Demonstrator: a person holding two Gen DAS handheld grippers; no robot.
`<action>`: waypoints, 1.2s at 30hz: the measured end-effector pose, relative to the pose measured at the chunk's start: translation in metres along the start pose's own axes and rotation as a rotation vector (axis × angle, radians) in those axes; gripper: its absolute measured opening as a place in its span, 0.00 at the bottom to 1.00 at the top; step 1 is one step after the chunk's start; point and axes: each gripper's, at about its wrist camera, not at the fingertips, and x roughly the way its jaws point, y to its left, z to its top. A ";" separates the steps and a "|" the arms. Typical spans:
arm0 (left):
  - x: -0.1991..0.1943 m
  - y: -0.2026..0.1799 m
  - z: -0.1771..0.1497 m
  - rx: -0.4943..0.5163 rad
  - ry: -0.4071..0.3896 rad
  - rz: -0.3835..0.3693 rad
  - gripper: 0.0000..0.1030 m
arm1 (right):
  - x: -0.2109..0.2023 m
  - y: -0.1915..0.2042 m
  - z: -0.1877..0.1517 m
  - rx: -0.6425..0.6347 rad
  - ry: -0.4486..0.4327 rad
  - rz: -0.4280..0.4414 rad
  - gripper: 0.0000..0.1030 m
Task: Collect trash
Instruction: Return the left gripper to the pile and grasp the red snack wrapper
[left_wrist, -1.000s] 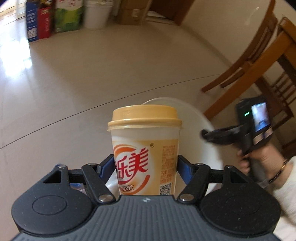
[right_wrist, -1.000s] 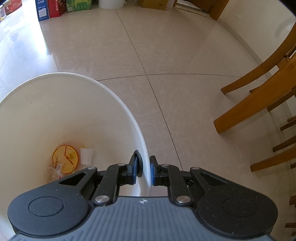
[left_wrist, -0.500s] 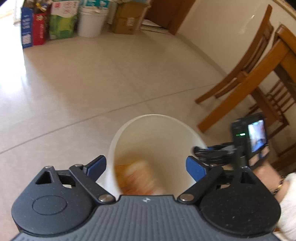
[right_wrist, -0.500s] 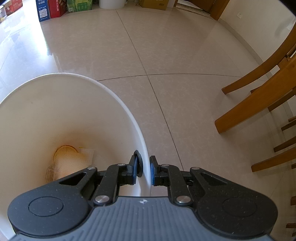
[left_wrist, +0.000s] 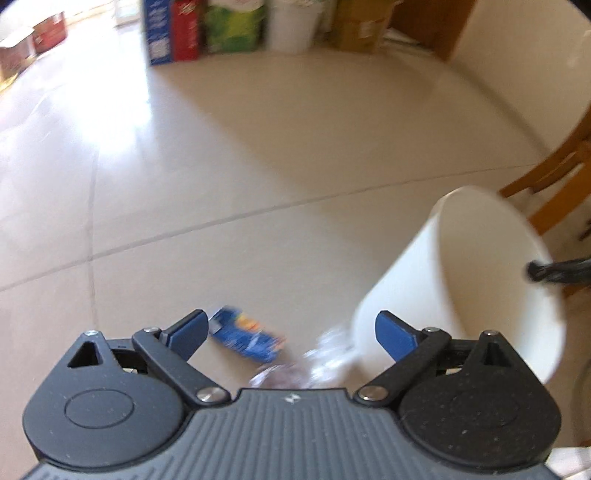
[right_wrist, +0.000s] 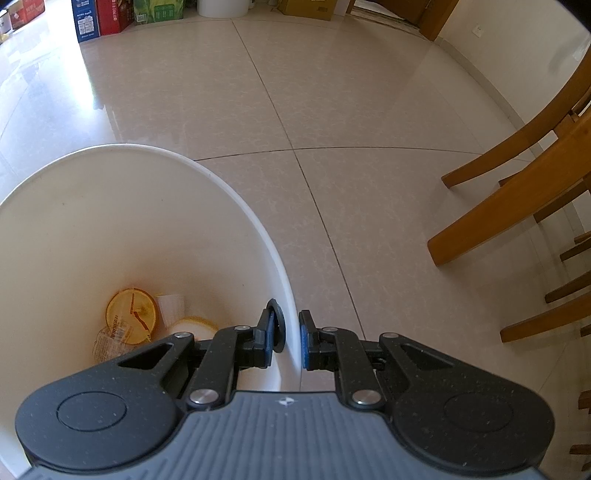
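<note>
While right hand-held gripper (right_wrist: 287, 341) pinches white bin (right_wrist: 236, 192) rim, left hand-held gripper (left_wrist: 291, 334) is opening w/ nothing between.

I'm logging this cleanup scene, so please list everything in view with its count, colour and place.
round plastic bin: one, white, on the floor, rim clamped.
lidded drink cup: one, tan lid, inside the bin.
round foil lid: one, yellow, bin bottom.
small paper cup: one, white, bin bottom.
flat snack packet: one, blue, on the floor, blurred.
crumpled clear plastic: one, beside the bin.
cardboard boxes: several, blue, red, green, far wall.
wooden chairs: brown, right side.
left gripper: jaws opening, nothing between.
right gripper: shut on the bin rim.
</note>
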 end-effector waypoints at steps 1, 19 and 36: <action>0.007 0.010 -0.006 -0.021 0.021 0.010 0.94 | 0.000 0.000 0.000 0.001 0.000 0.000 0.16; 0.139 0.131 -0.098 -0.298 0.307 0.223 0.94 | -0.001 0.001 0.000 0.001 -0.002 -0.008 0.17; 0.187 0.131 -0.117 -0.280 0.355 0.339 0.94 | -0.002 0.005 -0.001 -0.001 -0.009 -0.019 0.18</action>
